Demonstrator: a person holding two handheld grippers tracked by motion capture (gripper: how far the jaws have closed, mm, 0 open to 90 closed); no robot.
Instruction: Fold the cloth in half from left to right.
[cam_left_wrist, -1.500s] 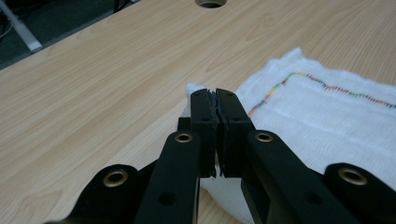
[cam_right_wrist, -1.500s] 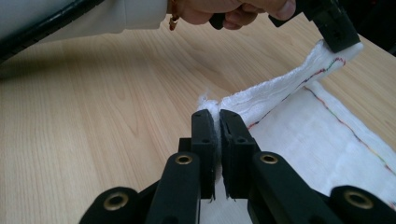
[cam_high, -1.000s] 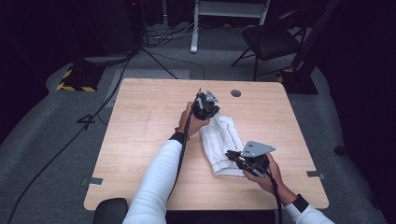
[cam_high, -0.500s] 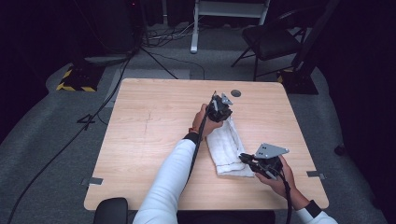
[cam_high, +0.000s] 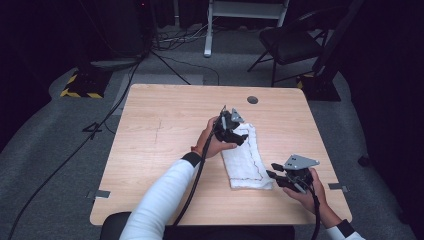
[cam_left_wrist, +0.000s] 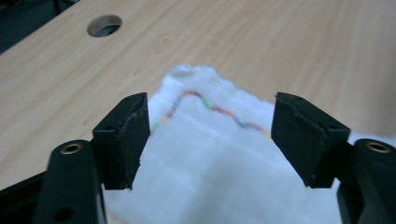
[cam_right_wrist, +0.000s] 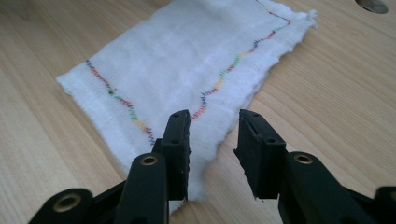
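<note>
The folded white cloth (cam_high: 245, 159) lies flat right of the bench's (cam_high: 165, 130) centre. Both claws have just been opening, nothing pinched: the left claw (cam_high: 239, 136) spread at the cloth's 12 o'clock end, the right claw (cam_high: 272, 175) at its 5 o'clock corner, apparently letting the fold settle.

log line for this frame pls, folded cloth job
left gripper: open, jaws just opened, over cloth far end | right gripper: open, jaws just opened, at near corner | cloth: folded, flat on table

A light wooden table (cam_high: 165, 130) is set on grey carpet (cam_high: 55, 165). Behind it, a black chair (cam_high: 287, 45) and cables (cam_high: 175, 40) are seen in darkness.
</note>
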